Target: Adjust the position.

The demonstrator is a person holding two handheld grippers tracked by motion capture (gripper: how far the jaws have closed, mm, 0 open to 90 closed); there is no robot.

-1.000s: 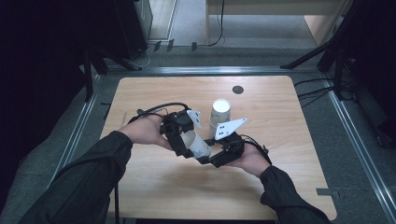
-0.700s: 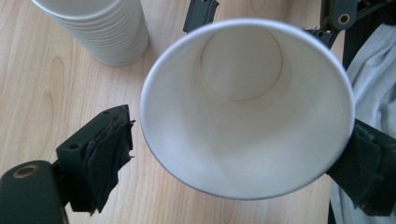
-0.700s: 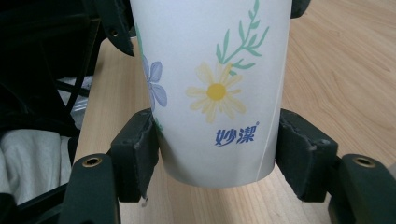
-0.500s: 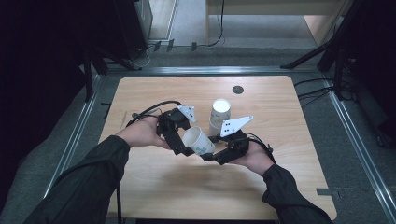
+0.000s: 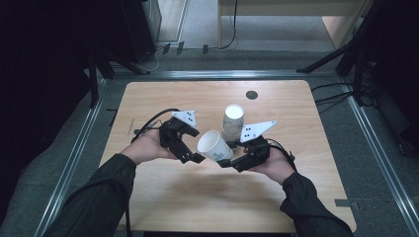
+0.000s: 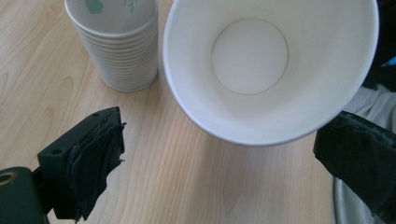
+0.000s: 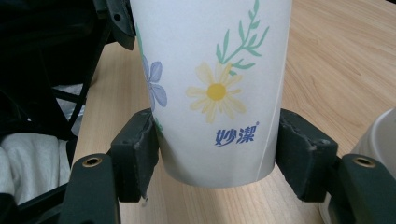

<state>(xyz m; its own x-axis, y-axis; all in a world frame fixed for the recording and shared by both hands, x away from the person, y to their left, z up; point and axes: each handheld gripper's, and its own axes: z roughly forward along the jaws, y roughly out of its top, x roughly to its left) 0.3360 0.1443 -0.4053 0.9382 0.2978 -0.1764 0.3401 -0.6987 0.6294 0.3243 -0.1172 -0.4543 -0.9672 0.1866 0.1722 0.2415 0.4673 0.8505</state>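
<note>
A white paper cup [image 5: 213, 146] printed with flowers lies tilted above the table, mouth toward the left. My right gripper [image 5: 226, 157] is shut on its lower part; in the right gripper view both pads [image 7: 140, 149] press the sides of the cup [image 7: 210, 84] near its base. My left gripper [image 5: 193, 146] stands open just left of the cup's rim. Its jaws have just been opening and grip nothing. In the left gripper view, the cup [image 6: 271, 65] shows its empty inside beyond my left gripper [image 6: 224, 140].
A stack of nested paper cups [image 5: 233, 121] stands upright just behind the held cup, also seen as the stack [image 6: 116, 42] on the wood. The wooden table [image 5: 197, 197] has a black round insert [image 5: 251, 95] near its far edge. Metal rails border the table.
The left gripper has opened, come off the cup and drawn back to the left. The cup stays in the right gripper, which has hardly moved.
</note>
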